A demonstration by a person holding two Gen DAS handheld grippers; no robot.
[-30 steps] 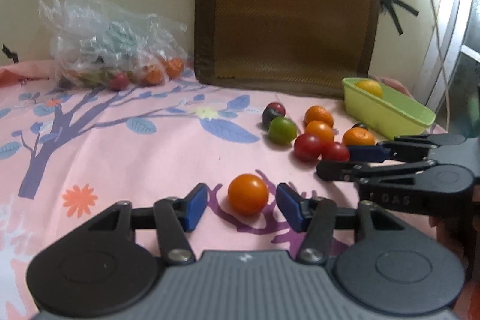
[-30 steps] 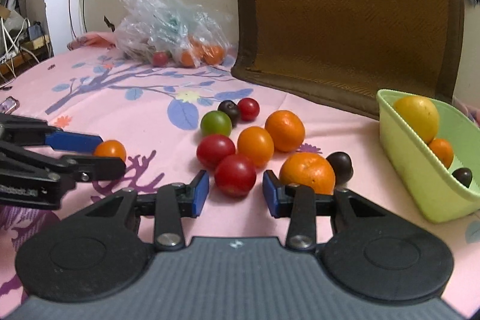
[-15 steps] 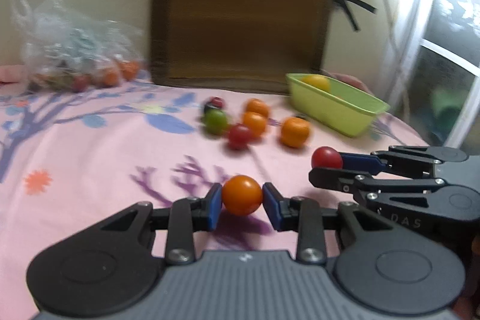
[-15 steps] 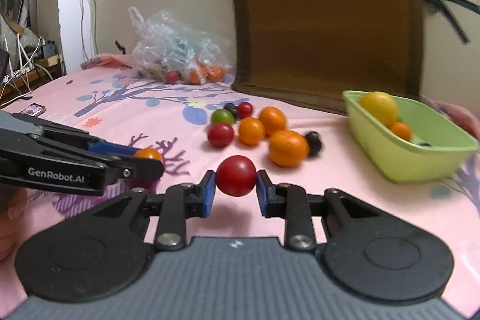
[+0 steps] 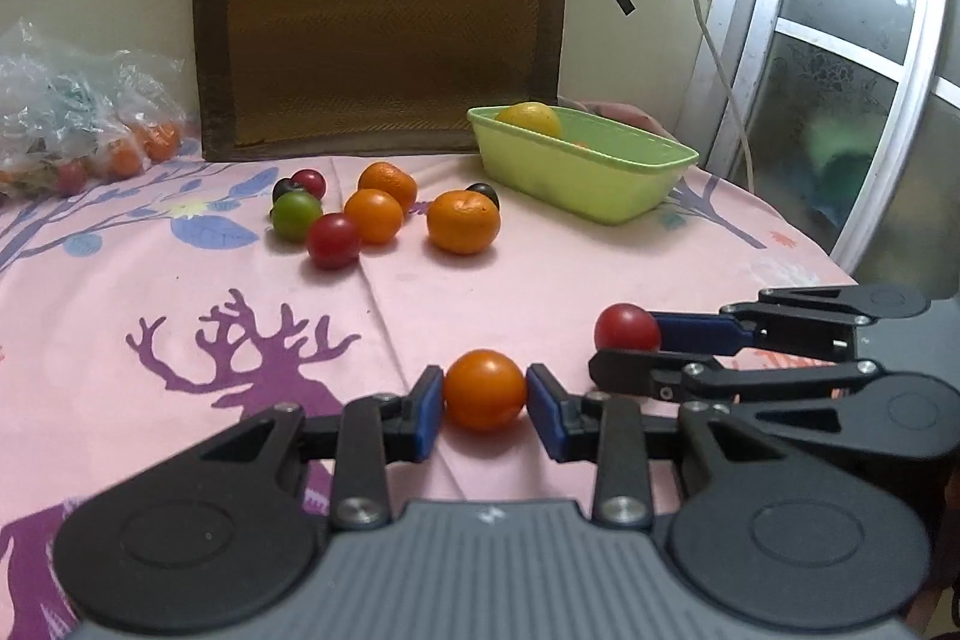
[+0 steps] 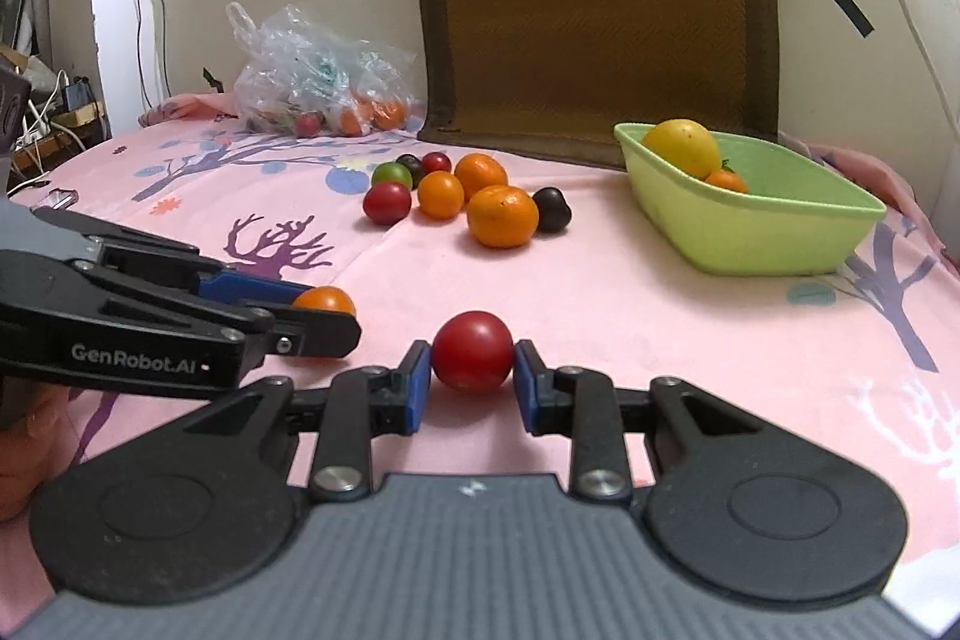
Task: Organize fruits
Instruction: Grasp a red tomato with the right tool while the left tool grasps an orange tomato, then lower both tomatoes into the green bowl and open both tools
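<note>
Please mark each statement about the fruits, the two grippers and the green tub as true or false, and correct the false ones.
1. The left gripper is shut on an orange fruit. True.
2. The right gripper is open and holds nothing. False: it is shut on a red fruit.
3. The green tub is empty. False: a yellow fruit and a small orange one lie in it.
4. A green fruit lies among the loose pile on the cloth. True.
5. The plastic bag sits inside the tub. False: it sits apart, near the wall.

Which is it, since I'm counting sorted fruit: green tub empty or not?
Not empty. The green tub holds a yellow fruit and a small orange one; its floor is hidden.
</note>
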